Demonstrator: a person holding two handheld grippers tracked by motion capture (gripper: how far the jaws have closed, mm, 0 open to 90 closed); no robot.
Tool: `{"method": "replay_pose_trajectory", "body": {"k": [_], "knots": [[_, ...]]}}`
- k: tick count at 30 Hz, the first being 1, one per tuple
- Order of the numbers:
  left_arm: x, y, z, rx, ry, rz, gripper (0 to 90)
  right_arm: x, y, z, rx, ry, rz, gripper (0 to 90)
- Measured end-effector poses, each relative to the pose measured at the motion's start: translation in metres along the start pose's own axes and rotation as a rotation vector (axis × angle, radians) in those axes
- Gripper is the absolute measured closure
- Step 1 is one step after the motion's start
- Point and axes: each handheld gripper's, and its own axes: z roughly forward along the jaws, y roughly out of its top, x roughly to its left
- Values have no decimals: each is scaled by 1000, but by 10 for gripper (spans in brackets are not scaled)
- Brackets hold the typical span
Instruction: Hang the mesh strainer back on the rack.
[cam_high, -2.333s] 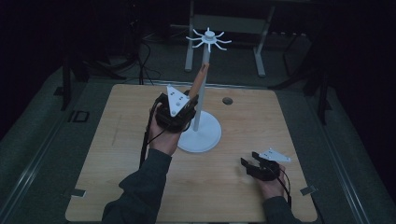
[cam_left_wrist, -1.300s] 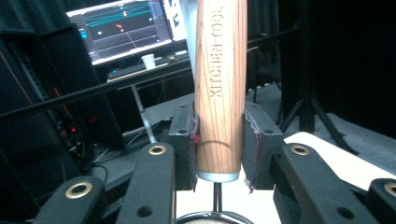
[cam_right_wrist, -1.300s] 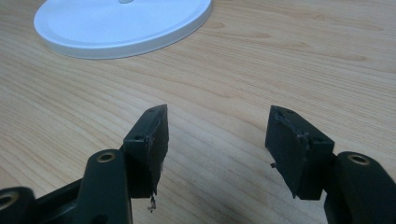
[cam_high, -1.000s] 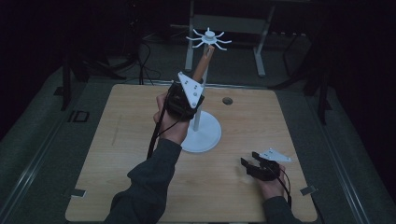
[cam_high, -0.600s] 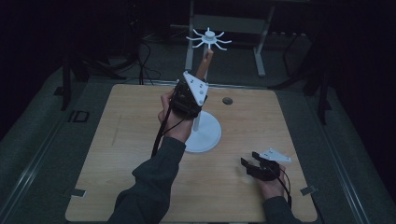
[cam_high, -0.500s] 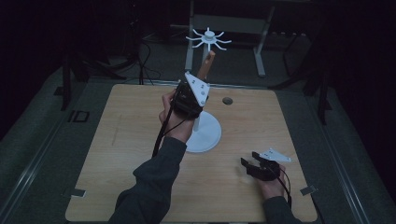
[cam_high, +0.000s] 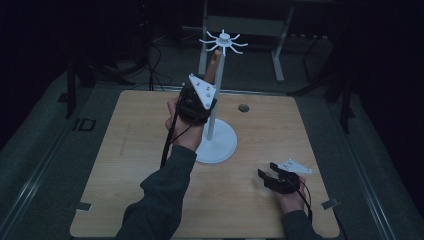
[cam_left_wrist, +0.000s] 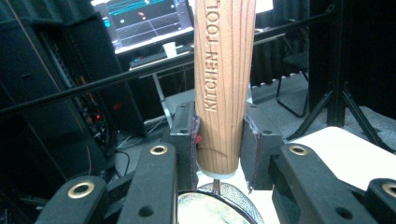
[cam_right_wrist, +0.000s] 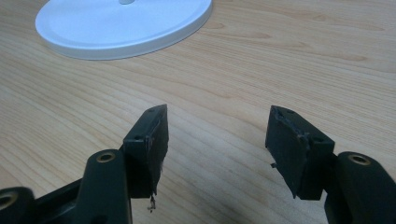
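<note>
Left gripper (cam_high: 209, 80) clamped on a wooden-handled kitchen tool (cam_left_wrist: 224, 84), raised beside the white hook-topped stand (cam_high: 216, 142) at mid-table, right gripper (cam_right_wrist: 217, 140) jaws apart, resting near the light wooden table's (cam_high: 115, 150) front edge, bare boards around.

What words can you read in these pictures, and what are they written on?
"KITCHEN TOOL": stamped along the wooden handle that the left claw is shut on; the top edge of the picture cuts the word off, so more letters may follow.
Monitor behind: coloured lines and marks, too small and blurred to read.
</note>
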Motion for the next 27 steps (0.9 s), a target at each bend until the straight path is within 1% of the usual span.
{"method": "replay_pose_trajectory", "body": {"k": [2, 3, 4, 12, 13, 14, 16, 18, 21, 27], "knots": [[6, 0, 1, 4, 10, -16, 696, 0, 0, 0, 0, -1, 0, 389], [6, 0, 1, 4, 10, -16, 696, 0, 0, 0, 0, -1, 0, 389], [10, 0, 1, 4, 18, -28, 696, 0, 0, 0, 0, -1, -1, 389], [18, -1, 4, 17, 36, -47, 696, 0, 0, 0, 1, -1, 0, 389], [19, -1, 5, 21, 35, -49, 696, 0, 0, 0, 0, -1, -1, 389], [21, 0, 8, 39, 29, -50, 696, 0, 0, 0, 1, -1, 0, 389], [21, 1, 9, 43, 27, -47, 696, 0, 0, 0, 0, 0, 0, 389], [22, 2, 10, 45, 32, -35, 696, 0, 0, 0, 0, 0, 1, 389], [23, 5, 12, 48, 31, -35, 696, 0, 0, 0, 0, 1, 0, 389], [23, 6, 17, 68, 14, -24, 696, 0, 0, 0, 0, 1, 0, 389]]}}
